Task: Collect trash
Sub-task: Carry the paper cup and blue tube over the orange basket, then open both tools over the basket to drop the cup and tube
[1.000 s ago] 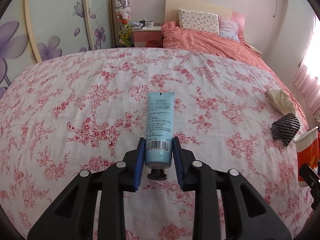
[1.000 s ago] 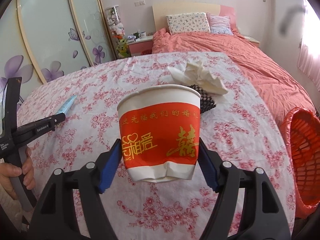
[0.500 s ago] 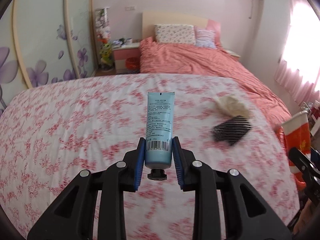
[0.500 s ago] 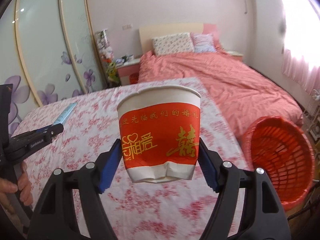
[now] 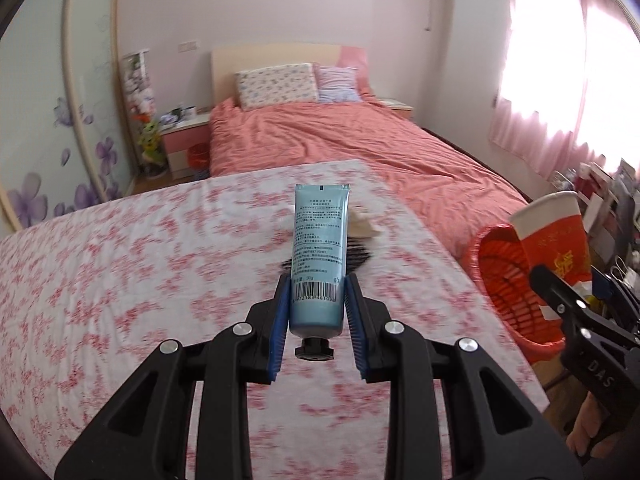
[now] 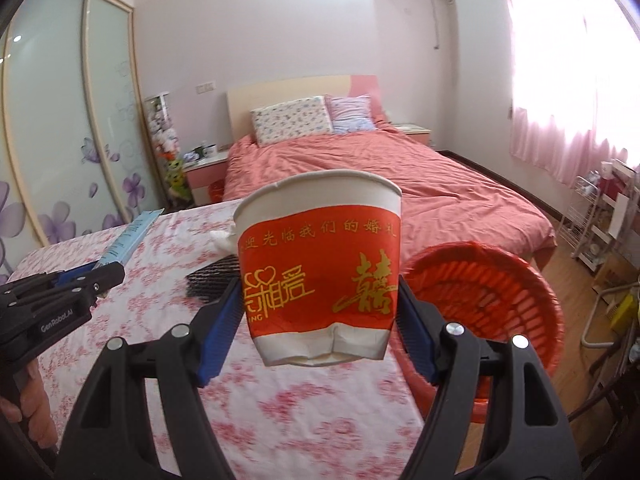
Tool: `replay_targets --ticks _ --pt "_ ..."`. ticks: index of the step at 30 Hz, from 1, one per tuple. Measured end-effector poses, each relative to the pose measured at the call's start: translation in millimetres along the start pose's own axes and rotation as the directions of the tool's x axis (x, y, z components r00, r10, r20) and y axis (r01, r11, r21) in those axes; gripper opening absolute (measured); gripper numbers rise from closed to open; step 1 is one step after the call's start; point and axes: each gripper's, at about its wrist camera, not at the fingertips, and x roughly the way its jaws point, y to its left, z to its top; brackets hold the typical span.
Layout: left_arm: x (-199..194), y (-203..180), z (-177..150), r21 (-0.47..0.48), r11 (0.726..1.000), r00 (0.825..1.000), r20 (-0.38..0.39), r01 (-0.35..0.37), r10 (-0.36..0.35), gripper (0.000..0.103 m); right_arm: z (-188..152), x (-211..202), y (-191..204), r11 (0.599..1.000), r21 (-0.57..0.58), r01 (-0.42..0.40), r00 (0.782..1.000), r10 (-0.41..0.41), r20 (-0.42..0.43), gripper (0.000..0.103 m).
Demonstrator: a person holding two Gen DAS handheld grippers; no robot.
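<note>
My left gripper (image 5: 316, 316) is shut on a light blue tube (image 5: 319, 256), cap towards me, held above the floral cloth (image 5: 140, 280). My right gripper (image 6: 320, 320) is shut on a red and white paper cup (image 6: 320, 268), upright, dented at its base. The cup also shows at the right in the left wrist view (image 5: 554, 236), over the red basket (image 5: 504, 280). The basket stands beside the cloth's right edge (image 6: 500, 300). A black mesh piece (image 6: 210, 280) and a crumpled white tissue (image 6: 222, 240) lie on the cloth; the tube partly hides them in the left wrist view.
A bed with a salmon cover (image 5: 340, 148) lies beyond the floral surface. A pink nightstand (image 5: 184, 140) and a glass wardrobe (image 6: 60, 140) are at the left. A wire rack (image 6: 600, 216) and clutter stand by the window at the right.
Both grippers have lifted and swung right, still holding the tube and the cup. The red basket has come into the left wrist view and moved closer in the right one.
</note>
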Motion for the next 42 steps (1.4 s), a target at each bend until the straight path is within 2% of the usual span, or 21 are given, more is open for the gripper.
replay_targets --ticks 11,22,35,42 --pt "18.3 -67.1 2.5 0.080 0.992 0.995 -0.021 0.095 -0.093 0.028 -11.5 -1.0 -66.4 0.992 0.078 0.096 0.995 -0.095 -0.014 0.071" --pt "43.4 -138.0 3.3 0.149 0.966 0.977 -0.065 0.210 -0.202 0.028 -23.5 8.5 -132.7 0.971 0.176 0.159 0.987 -0.155 -0.039 0.071" --pt "78.1 -203.0 3.0 0.189 0.926 0.942 -0.143 0.328 -0.304 0.028 -24.8 25.8 -195.1 0.944 0.291 0.153 0.988 -0.143 -0.058 0.071" --pt "100.3 -217.0 -1.1 0.184 0.920 0.930 -0.196 0.348 -0.312 0.029 -26.1 47.0 -222.8 0.927 0.352 0.131 0.991 -0.108 -0.085 0.072"
